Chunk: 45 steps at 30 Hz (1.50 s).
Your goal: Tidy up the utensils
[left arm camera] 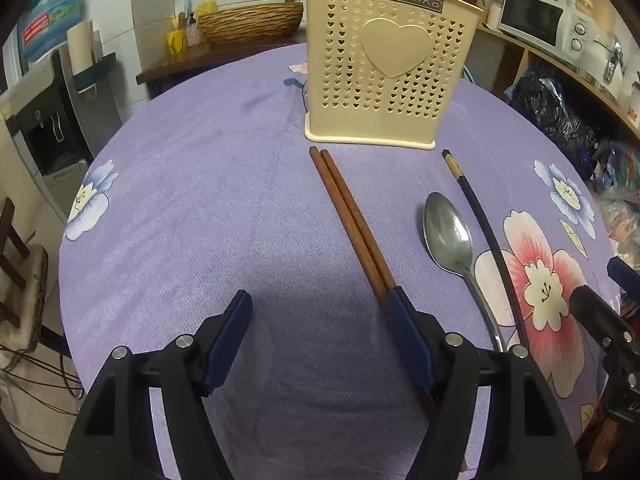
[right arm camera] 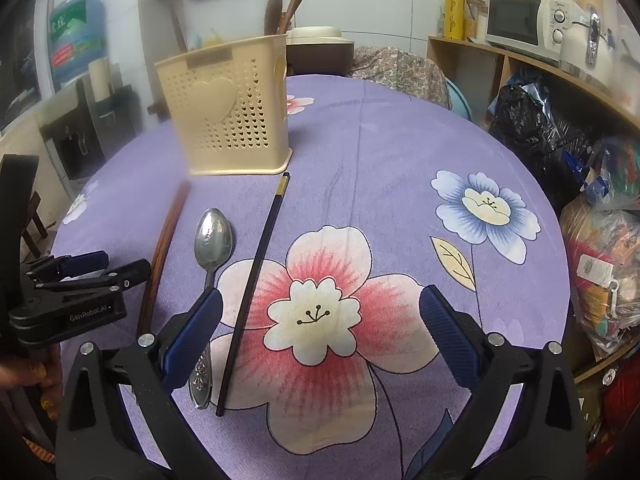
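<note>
A cream utensil holder (left arm camera: 392, 68) with heart-shaped holes stands on the purple flowered tablecloth (left arm camera: 220, 208) and holds several utensils. In front of it lie a pair of brown chopsticks (left arm camera: 348, 216), a steel spoon (left arm camera: 448, 232) and one dark chopstick (left arm camera: 480, 220). My left gripper (left arm camera: 320, 300) is open, low over the cloth. Its right finger covers the near end of the brown chopsticks, and nothing is pinched. My right gripper (right arm camera: 320, 300) is open wide above the pink flower. The dark chopstick (right arm camera: 260, 264) lies between its fingers, and the spoon (right arm camera: 214, 236) handle runs under its left finger.
The round table's edge curves close on the left and right. A shelf (right arm camera: 560, 76) with a microwave and bags stands to the right. A water dispenser (left arm camera: 52, 120) and a chair are on the left. A wicker basket (left arm camera: 252, 20) sits behind the holder.
</note>
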### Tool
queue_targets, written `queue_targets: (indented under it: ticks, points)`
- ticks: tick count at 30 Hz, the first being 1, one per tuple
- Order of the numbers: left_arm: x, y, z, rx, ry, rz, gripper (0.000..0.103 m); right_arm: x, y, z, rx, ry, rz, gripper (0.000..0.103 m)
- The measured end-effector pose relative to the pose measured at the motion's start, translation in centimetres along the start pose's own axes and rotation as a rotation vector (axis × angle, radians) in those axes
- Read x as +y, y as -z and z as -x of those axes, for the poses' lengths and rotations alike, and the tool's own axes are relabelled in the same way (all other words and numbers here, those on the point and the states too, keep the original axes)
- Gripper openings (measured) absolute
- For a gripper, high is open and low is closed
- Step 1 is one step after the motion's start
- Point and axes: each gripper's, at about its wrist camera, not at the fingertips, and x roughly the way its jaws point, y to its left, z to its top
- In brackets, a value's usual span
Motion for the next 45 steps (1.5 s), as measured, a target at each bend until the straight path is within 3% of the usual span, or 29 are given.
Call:
queue_targets:
  ticks: [10,14,20,23,36,45]
  points:
    - [-0.2,-2.0,-1.9,0.009,-0.071,-0.055,0.073,-0.4,0.1,-0.1,0.014,0.005,-0.018,0.097]
    - [-0.1,-2.7,-2.3,0.014,-0.058,-0.057,0.065,-0.1,0.1,-0.4,0.025,0.004,-0.01,0.097]
    - [1.0,-1.7,-1.1,-0.009,-0.04,-0.091,0.028,0.4,0.0,-0.6,0.033,-0.004,0.018,0.097]
    - [2.1,-1.5,-0.8,0.0,-0.018,-0.107,0.019,0.7,-0.2,-0.4,0.025,-0.031,0.024,0.097]
    - [5.6,-3.6,-2.0,0.019,0.037,-0.174,0.018,3.2,-1.4,-0.8,0.055,-0.238,0.045,0.097]
    - [3.7,-3.9,-2.3,0.01,0.068,-0.255,0.018,3.8,-1.7,-1.5,0.082,-0.235,0.078,0.097]
